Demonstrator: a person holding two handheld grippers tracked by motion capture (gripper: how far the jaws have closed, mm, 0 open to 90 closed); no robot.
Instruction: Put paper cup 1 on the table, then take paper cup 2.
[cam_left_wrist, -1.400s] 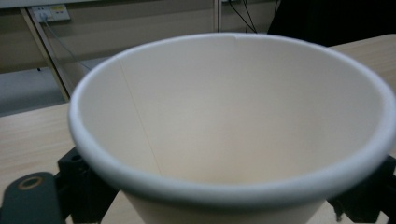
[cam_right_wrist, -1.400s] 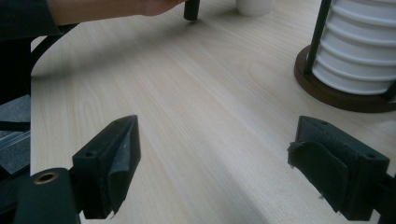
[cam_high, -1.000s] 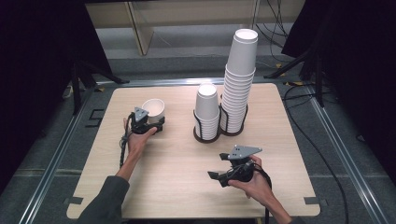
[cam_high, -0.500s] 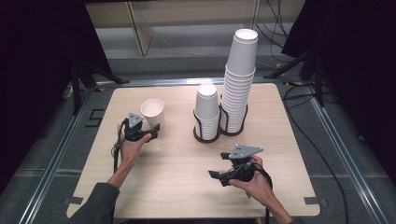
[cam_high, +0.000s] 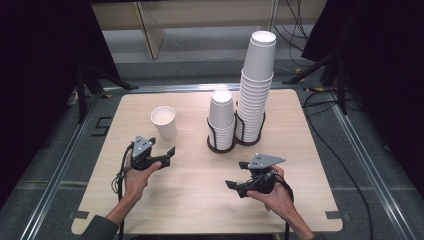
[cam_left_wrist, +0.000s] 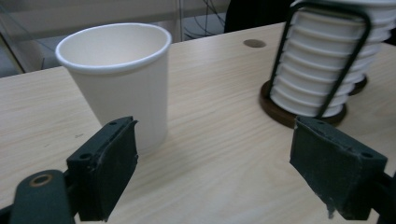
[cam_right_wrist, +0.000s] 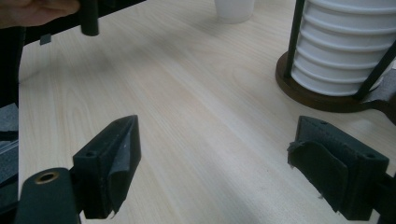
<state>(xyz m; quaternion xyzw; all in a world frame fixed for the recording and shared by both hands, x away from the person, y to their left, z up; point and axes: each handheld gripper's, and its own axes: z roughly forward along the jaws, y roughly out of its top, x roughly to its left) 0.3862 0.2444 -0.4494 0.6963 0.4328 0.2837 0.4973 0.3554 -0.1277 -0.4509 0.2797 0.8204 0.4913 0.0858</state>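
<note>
White paper cup (cam_high: 164, 121) now upright, left gripper (cam_high: 167, 152) withdrawn, jaws apart.

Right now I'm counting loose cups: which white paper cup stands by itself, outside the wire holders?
The single cup standing upright on the table's left part, just beyond the left gripper. All other cups sit nested in the short stack and tall stack.

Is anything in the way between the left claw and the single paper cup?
No. The left claw is open, and the paper cup stands upright just beyond it on bare table. The stacked cups stand off to one side.
</note>
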